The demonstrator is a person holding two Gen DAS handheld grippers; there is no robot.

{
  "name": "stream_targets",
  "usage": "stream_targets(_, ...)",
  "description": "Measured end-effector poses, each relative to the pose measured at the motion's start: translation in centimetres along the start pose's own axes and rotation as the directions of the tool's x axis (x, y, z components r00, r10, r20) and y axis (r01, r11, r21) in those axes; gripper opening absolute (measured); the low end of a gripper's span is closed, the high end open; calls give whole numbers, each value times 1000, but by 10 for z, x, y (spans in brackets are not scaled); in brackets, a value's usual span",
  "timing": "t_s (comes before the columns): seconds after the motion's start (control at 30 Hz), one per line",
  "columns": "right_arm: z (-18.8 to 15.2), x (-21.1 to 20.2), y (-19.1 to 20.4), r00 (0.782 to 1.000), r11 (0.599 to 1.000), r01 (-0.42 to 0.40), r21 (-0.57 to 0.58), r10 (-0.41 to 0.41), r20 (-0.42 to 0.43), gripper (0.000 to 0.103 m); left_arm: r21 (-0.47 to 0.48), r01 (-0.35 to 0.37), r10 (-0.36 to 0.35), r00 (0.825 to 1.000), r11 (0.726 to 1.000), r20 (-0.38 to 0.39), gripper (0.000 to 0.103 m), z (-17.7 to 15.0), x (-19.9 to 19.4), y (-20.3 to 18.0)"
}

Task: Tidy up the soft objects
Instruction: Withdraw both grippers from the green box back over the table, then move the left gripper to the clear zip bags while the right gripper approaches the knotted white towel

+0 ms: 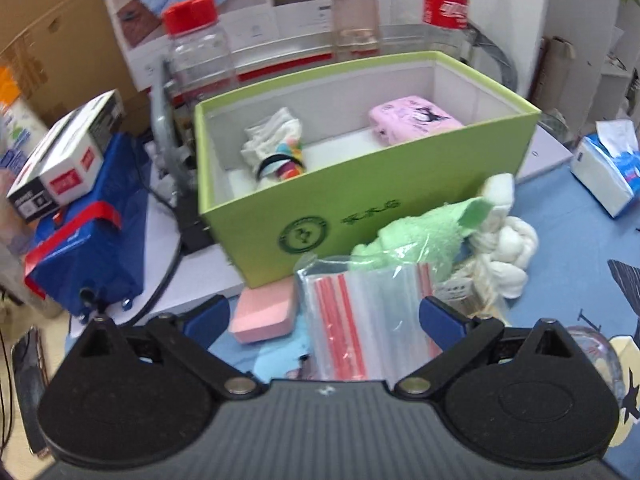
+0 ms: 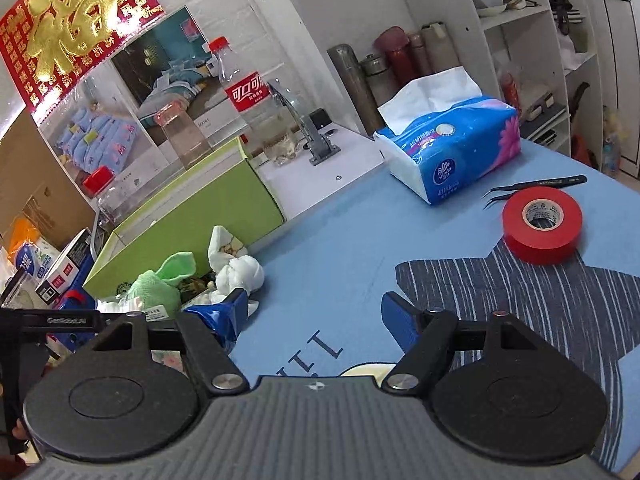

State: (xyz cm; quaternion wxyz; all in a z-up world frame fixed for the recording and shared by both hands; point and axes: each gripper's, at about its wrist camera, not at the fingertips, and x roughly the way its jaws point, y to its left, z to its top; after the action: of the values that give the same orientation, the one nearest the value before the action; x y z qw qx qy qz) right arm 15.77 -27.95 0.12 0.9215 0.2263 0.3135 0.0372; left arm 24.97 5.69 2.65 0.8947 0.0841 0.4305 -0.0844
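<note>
The green box fills the middle of the left wrist view, already holding rolled socks and a pink pack. Below it, at lower centre on the counter, lie the green plush towel, a knotted white cloth, a pink sponge and zip bags. The left hand-held gripper is spread wide over the bags, holding nothing; the right hand-held gripper is likewise spread and empty. The towel looks light and squashy, so pinching its thick middle should hold; the bags look slippery
</note>
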Motion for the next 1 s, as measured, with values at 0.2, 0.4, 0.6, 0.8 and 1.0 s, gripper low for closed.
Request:
stream_targets(0.2, 10, 17, 5, 1000, 999, 3, -34, -4, -25, 60, -94, -206, 203, 978, 974, -40, 99, -30, 0, 58)
stream_targets(0.4, 16, 30, 20, 999, 998, -25, -54, 23, -30, 60, -229, -85, 90, 996, 970, 14, 99, -35, -28, 88)
stream_targets(0.6, 9, 27, 25, 998, 997, -42, -66, 38, -51, 60, -148, 108, -113, 993, 983, -23, 99, -2, -8, 34)
stream_targets(0.8, 13, 22, 12, 999, 998, -9, -59, 7, -38, 60, -95, -17, 8, 995, 995, -101, 99, -3, 23, 21)
stream_targets(1.0, 25, 40, 19, 998, 995, -20, -99, 14, -61, 60, -210, -116, 89, 987, 971, -133, 100, -33, 15, 83)
